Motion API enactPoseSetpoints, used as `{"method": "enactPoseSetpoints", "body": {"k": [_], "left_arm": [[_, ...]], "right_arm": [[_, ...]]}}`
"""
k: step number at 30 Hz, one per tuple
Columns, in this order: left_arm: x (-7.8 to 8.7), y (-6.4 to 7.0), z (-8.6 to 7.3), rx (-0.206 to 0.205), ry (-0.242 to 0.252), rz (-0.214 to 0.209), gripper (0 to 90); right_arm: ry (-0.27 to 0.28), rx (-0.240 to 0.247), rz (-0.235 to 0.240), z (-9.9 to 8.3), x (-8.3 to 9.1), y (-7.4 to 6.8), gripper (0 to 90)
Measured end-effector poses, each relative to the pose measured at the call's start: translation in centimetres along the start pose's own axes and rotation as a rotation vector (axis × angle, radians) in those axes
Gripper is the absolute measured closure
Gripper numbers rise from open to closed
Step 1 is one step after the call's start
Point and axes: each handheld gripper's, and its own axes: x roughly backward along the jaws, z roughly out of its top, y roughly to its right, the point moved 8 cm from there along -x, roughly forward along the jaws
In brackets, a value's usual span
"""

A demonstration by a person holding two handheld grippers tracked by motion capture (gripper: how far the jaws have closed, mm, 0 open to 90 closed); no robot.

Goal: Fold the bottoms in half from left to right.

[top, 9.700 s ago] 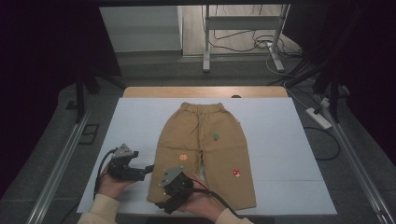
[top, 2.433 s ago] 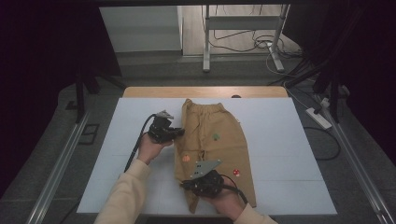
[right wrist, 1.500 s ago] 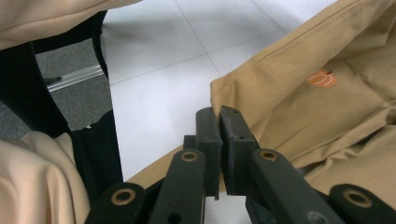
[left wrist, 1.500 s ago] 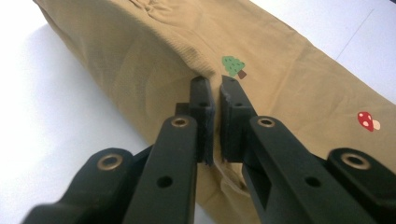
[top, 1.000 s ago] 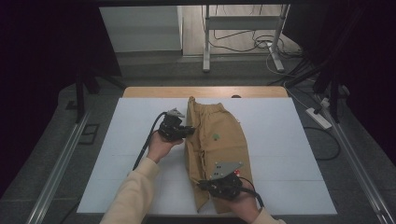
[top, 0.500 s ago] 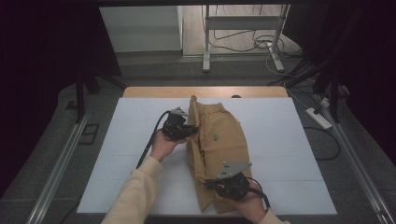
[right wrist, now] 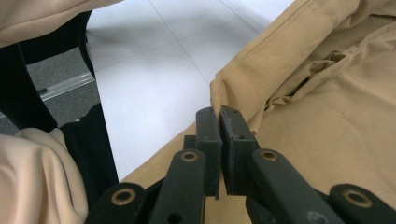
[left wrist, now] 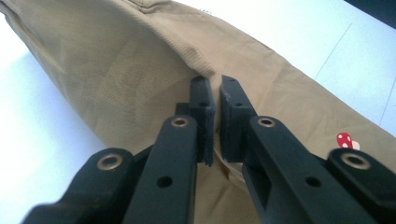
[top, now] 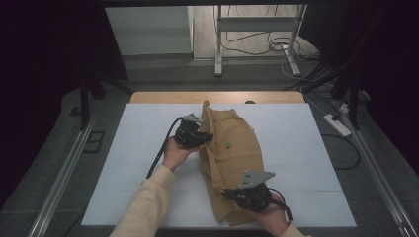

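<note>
Tan trousers (top: 239, 148) lie on the white table (top: 306, 148), folded lengthwise with the left half carried over the right. My left gripper (top: 207, 137) is at the waist end, shut on a fold of the cloth; the left gripper view shows its jaws (left wrist: 215, 100) pinching the trousers (left wrist: 116, 70). My right gripper (top: 226, 191) is at the leg end near the front edge. In the right gripper view it (right wrist: 219, 116) is shut on the cloth's seamed edge (right wrist: 327, 116). A red mushroom patch (left wrist: 344, 139) shows on the fabric.
The table's wooden far edge (top: 217, 97) lies just beyond the waistband. A power strip (top: 337, 124) and cables lie on the floor at the right. Metal rails (top: 59, 173) run along both sides. White table surface spreads left and right of the trousers.
The trousers lay flat at first. Both grippers have carried the left half up and to the right, over the right half; in the last half second they moved slightly farther right.
</note>
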Motion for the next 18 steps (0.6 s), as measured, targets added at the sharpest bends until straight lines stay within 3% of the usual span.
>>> {"method": "enactPoseSetpoints", "body": {"k": [18], "left_arm": [[-0.9,1.1,1.0,0.004,0.023,-0.028,84.8]], "right_arm": [[0.019,-0.018,-0.02,-0.5,1.6,0.4,86.5]]}}
